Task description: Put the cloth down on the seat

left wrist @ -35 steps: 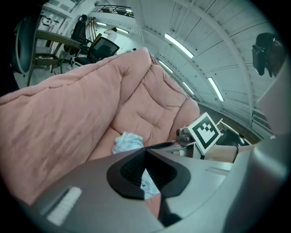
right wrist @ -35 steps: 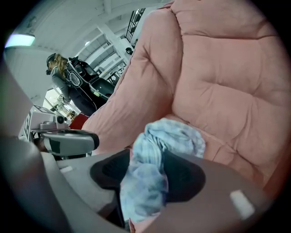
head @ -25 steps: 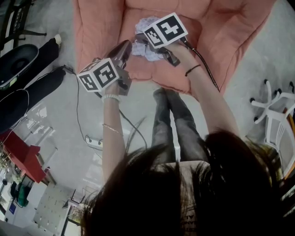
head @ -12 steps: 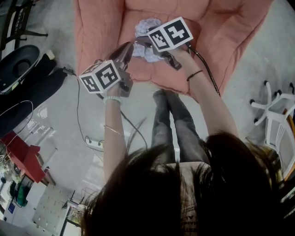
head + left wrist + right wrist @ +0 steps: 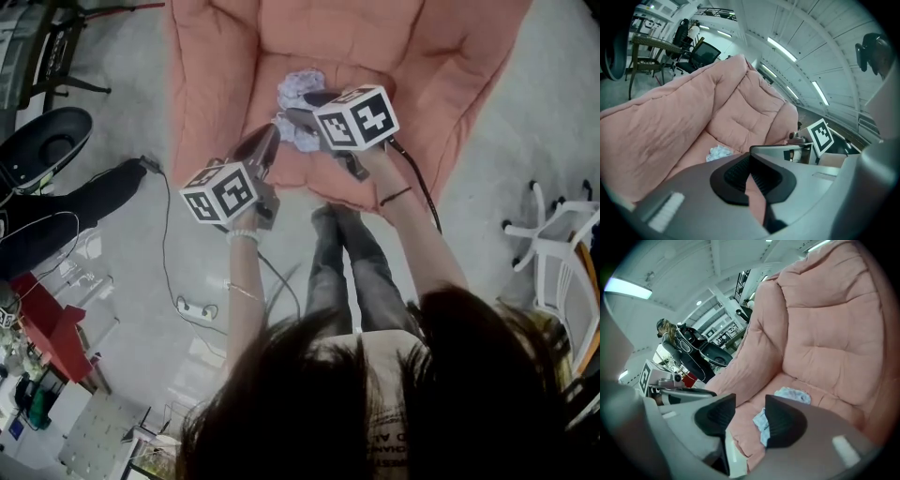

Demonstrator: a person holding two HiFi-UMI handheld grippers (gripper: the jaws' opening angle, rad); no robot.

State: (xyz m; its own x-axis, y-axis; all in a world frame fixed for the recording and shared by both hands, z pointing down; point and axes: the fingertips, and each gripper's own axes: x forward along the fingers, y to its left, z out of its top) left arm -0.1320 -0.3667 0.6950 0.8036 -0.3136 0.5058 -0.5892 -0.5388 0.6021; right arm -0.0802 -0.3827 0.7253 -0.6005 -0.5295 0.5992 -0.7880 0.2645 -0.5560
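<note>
The crumpled pale-blue cloth [image 5: 791, 395] lies on the pink cushioned chair [image 5: 820, 352] seat, beyond the right gripper [image 5: 751, 402] — its empty jaws apart, just narrowing; the left gripper [image 5: 750, 161] is closed, empty.

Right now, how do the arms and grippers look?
The left gripper and right gripper are grey with black ribbed pads; each bears a white cube with black markers. A black cable leaves the right one, whose empty jaws have just been closing. The left wrist wears bracelets, the right a dark band.

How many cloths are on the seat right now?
1. One crumpled pale cloth lies on the pink seat, just beyond the open right gripper, which covers part of it in the head view. Nothing else shows.
</note>
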